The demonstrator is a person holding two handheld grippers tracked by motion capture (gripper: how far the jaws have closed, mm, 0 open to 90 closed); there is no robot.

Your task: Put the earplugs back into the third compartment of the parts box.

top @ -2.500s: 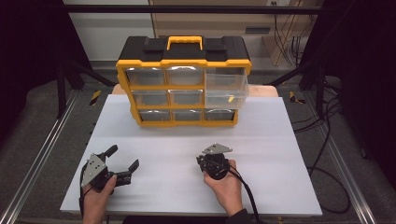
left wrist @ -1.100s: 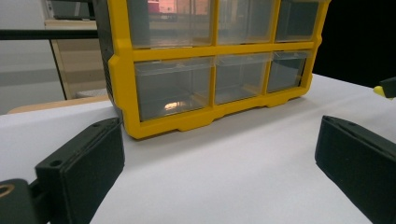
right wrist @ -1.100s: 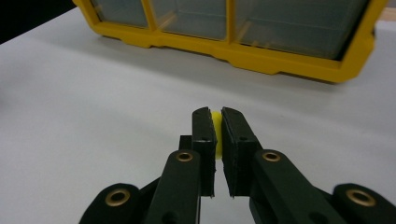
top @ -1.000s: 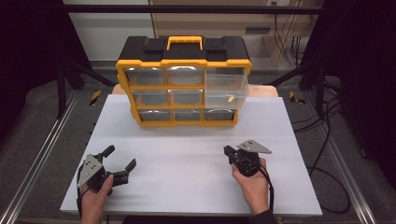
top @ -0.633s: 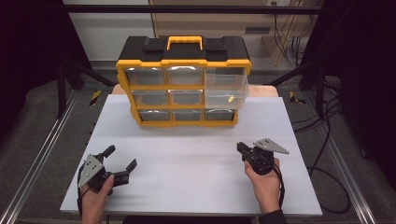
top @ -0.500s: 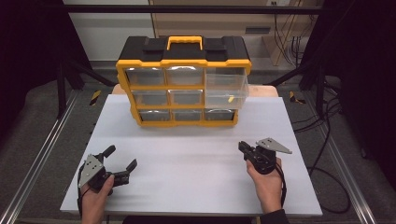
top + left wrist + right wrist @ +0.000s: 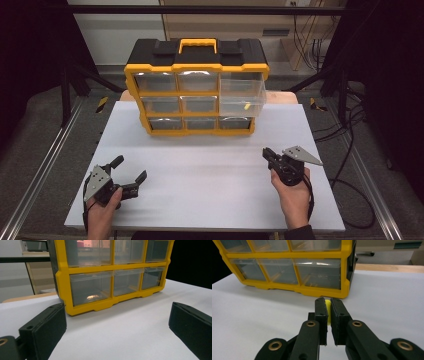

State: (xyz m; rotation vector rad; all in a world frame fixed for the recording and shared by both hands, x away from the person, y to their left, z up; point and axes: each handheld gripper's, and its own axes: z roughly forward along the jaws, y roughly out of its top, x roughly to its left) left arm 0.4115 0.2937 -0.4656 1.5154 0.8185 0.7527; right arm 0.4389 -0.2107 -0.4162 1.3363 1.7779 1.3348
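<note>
Left gripper (image 7: 129,175) is idling low on the worktop (image 7: 210,165) with jaws spread wide and nothing in them, while the right gripper (image 7: 328,311) is pinching a small yellow piece (image 7: 327,308). The pulled-out drawer (image 7: 242,96) in the organiser (image 7: 196,92) is lying straight ahead and above, nearer this right hand

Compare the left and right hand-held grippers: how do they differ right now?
The left hand-held gripper has its jaws spread wide with nothing between them; the right hand-held gripper is shut on a small yellow piece. The left sits near the table's front left, the right towards its right edge. Both point towards the drawer cabinet.
</note>
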